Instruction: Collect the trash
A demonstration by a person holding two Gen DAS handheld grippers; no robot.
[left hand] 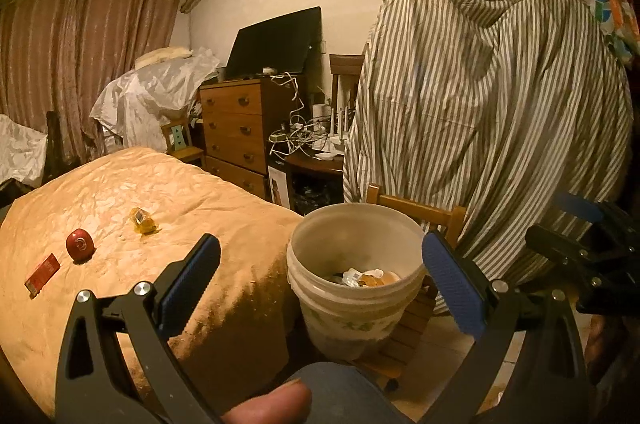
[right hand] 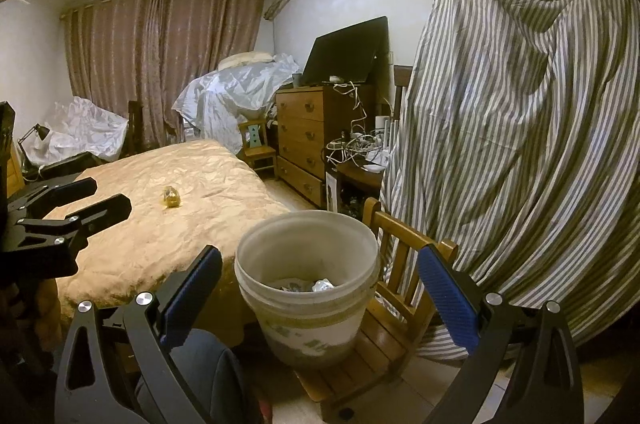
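Note:
A whitish plastic bucket stands on a small wooden chair beside the bed. Wrappers and crumpled scraps lie in its bottom. On the tan bedspread rest a yellow wrapper, a round red object and a flat red packet. My left gripper is open and empty, near the bed's corner, just left of the bucket. My right gripper is open and empty, with the bucket seen between its fingers; in the left wrist view it shows at the right edge.
A striped sheet drapes over something tall right of the bucket. Behind stand a wooden dresser with a dark screen and a low table with tangled cables. A person's thumb and knee are at the bottom.

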